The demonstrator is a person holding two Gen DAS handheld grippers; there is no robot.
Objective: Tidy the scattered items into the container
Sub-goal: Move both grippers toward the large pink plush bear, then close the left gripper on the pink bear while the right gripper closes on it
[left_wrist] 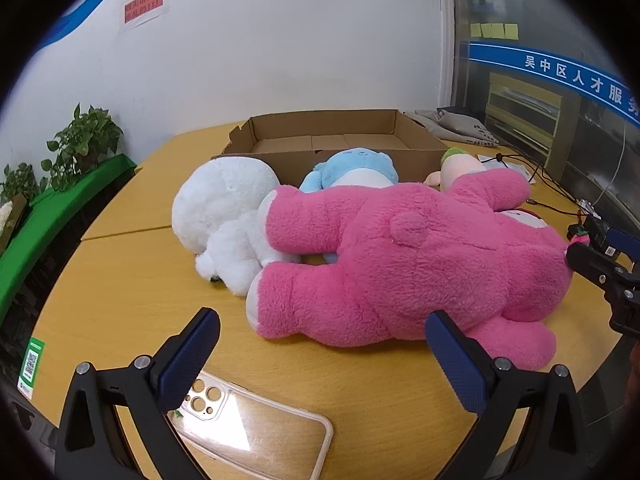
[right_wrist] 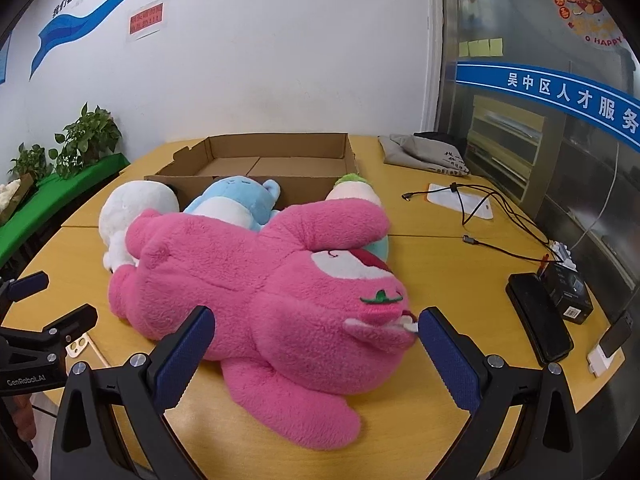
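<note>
Reading "GenRobot.AI" on left hand-held gripper (right_wrist: pixel 56 304)

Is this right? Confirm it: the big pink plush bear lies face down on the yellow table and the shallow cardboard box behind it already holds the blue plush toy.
Wrong on one point: in the right wrist view the shallow cardboard box is empty; the blue plush toy lies on the yellow table before it. The big pink plush bear fits.

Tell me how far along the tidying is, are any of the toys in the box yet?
Nothing is done yet: the cardboard box looks empty. Nothing is in hand either; the right tool is open around the pink plush bear, and the left tool is open nearby. Still left on the table: the bear, the white plush, the blue plush and the green-topped plush.
</note>
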